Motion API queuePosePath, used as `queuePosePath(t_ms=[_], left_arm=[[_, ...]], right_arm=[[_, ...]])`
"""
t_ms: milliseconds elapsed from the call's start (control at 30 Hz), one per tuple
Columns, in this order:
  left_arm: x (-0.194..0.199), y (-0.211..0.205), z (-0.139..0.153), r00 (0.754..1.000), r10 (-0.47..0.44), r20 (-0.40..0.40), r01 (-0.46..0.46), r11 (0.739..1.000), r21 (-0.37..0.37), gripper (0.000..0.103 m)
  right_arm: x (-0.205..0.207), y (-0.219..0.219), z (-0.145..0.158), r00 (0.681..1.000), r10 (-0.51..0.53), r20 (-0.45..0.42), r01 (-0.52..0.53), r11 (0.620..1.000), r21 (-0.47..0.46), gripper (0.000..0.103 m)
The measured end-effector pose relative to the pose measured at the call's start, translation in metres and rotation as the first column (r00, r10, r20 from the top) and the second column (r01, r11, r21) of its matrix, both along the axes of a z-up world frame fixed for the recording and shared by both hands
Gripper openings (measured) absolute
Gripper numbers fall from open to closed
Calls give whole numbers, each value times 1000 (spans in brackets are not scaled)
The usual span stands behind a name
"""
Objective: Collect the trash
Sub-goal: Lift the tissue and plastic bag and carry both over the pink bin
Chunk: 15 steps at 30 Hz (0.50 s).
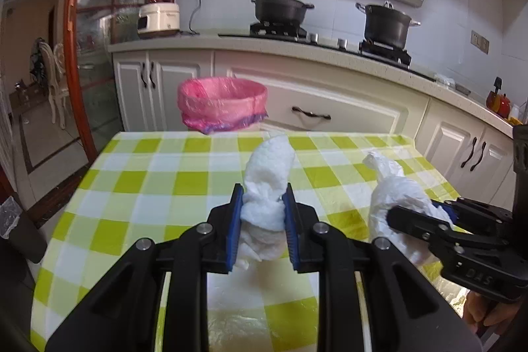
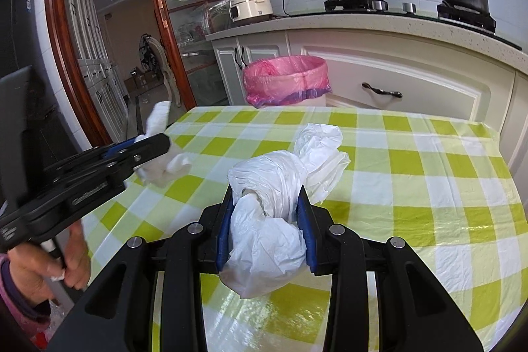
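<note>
My left gripper (image 1: 263, 202) is shut on a crumpled white paper towel (image 1: 269, 180) and holds it above the green-checked table (image 1: 148, 187). My right gripper (image 2: 267, 197) is shut on a crumpled white plastic bag (image 2: 280, 187), also above the table. In the left wrist view the right gripper (image 1: 425, 216) is at the right with the bag (image 1: 392, 203). In the right wrist view the left gripper (image 2: 148, 147) is at the left with the towel (image 2: 161, 167). A trash bin with a pink liner (image 1: 222, 104) stands on the floor beyond the table's far edge; it also shows in the right wrist view (image 2: 287, 80).
White kitchen cabinets (image 1: 330, 108) and a counter run behind the bin, with two dark pots (image 1: 282, 9) on a stove and a rice cooker (image 1: 158, 18). A wood-framed glass door (image 2: 171, 22) is at the left. The tablecloth is covered in clear plastic.
</note>
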<state>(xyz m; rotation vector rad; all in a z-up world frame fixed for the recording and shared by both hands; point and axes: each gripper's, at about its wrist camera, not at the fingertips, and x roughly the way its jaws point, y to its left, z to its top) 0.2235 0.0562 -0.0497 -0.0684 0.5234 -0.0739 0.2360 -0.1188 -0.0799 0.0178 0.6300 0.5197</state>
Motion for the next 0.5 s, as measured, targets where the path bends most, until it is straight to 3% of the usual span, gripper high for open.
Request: queuePosePath(t_ms=[200,500], left_arm=[[-17,0,3,1000,15,28,-15,1000,10,23],[-11,8,16,998,18,52,-17,1000,-15,24]], right_arm=[[0,10,8,1000,8,30,-8,1000,-10,34],[23,23,25,998,15,65,-15,1000,-5,35]])
